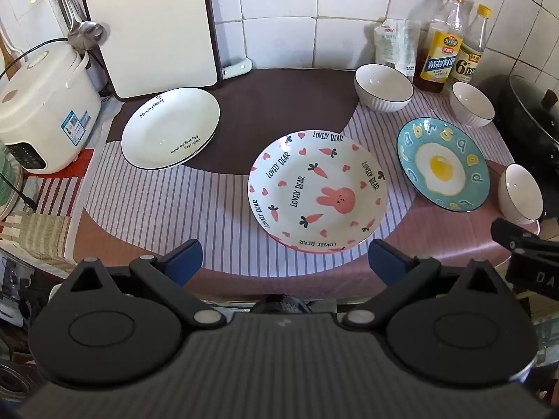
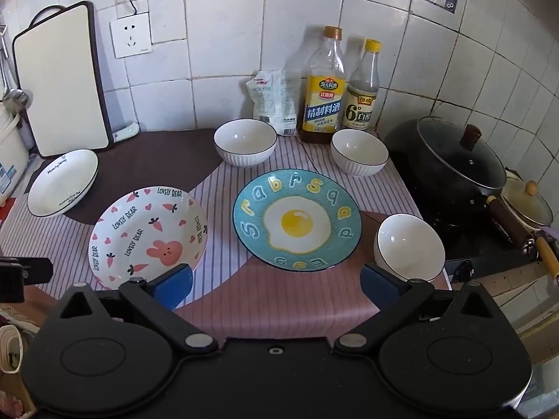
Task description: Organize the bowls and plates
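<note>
Both the left claw (image 1: pixel 284 262) and right claw (image 2: pixel 276 284) hang spread apart and empty above the worktop (image 2: pixel 279 300), facing the bunny plate (image 1: pixel 317 190) and egg plate (image 2: pixel 297 220).

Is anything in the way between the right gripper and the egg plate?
No, nothing visible. The right gripper is open and held back over the counter's near edge, and only bare striped cloth lies between its fingers and the egg plate. The nearest bowl sits off to the right, beside the plate.
</note>
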Available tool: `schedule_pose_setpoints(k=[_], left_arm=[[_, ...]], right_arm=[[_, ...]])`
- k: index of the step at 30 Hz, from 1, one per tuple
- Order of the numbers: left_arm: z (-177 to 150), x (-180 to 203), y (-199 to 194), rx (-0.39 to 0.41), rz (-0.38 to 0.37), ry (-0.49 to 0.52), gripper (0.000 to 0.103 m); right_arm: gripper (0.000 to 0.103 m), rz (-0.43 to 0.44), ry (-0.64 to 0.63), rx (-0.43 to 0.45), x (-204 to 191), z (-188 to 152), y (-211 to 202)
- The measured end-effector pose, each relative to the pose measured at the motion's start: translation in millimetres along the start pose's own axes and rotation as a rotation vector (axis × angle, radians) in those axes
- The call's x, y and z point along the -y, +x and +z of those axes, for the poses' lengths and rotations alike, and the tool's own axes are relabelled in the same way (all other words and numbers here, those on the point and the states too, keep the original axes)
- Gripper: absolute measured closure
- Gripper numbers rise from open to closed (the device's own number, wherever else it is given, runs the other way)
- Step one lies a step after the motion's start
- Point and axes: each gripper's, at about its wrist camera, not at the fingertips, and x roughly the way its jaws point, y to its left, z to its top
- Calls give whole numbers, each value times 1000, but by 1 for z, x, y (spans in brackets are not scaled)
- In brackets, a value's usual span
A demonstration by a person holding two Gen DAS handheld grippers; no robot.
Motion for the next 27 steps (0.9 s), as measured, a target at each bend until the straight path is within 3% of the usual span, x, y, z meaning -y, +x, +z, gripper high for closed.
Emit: schedule_pose_setpoints(k=[27], left_arm=[[-3, 0, 5, -36, 14, 0, 0]], right_arm=[[0, 4, 16, -20, 1, 3, 6]])
